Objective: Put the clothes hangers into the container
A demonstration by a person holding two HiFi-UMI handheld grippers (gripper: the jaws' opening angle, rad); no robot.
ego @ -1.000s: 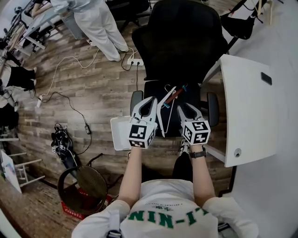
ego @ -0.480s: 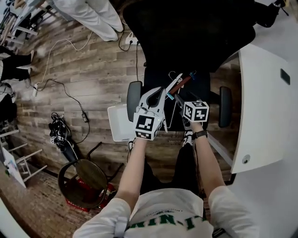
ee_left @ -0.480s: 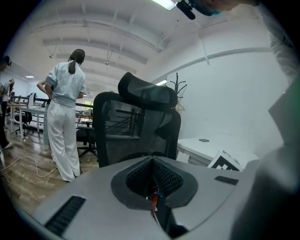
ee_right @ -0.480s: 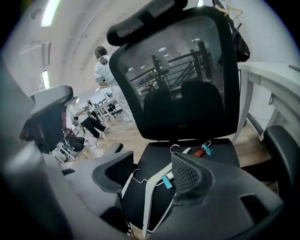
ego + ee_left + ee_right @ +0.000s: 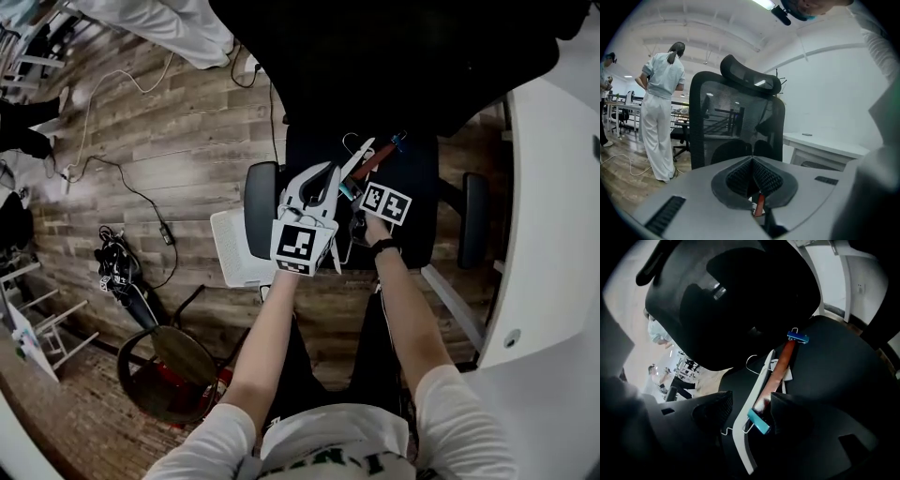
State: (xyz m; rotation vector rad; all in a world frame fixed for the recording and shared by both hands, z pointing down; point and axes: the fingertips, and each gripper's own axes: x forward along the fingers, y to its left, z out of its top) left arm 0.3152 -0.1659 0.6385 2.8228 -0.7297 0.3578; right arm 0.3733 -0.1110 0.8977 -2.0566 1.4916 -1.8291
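A brown hanger [image 5: 780, 369] with blue clips [image 5: 758, 422] and a white hanger [image 5: 754, 394] lie together on the black chair seat [image 5: 412, 187]; from the head they show as one bundle [image 5: 375, 161]. My right gripper [image 5: 750, 408] points steeply down at them. Its jaws have just been opening and stand apart on either side of the hangers' near ends, pads off them. In the head view my right gripper [image 5: 370, 208] is over the seat. My left gripper [image 5: 323, 178] hovers beside it, pads together and empty [image 5: 752, 176]. The white container [image 5: 234, 248] sits on the floor left of the chair.
The chair's armrests [image 5: 258, 206] [image 5: 475, 211] flank the seat, with its tall backrest [image 5: 736, 122] behind. A white desk [image 5: 553, 234] stands at the right. Cables [image 5: 141, 202] and a round stool [image 5: 173, 370] are on the wooden floor at the left. A person in white [image 5: 658, 117] stands beyond.
Both grippers have come down toward the chair seat, the right one further and rolled over. The right jaws have opened around the hangers. The left stays shut.
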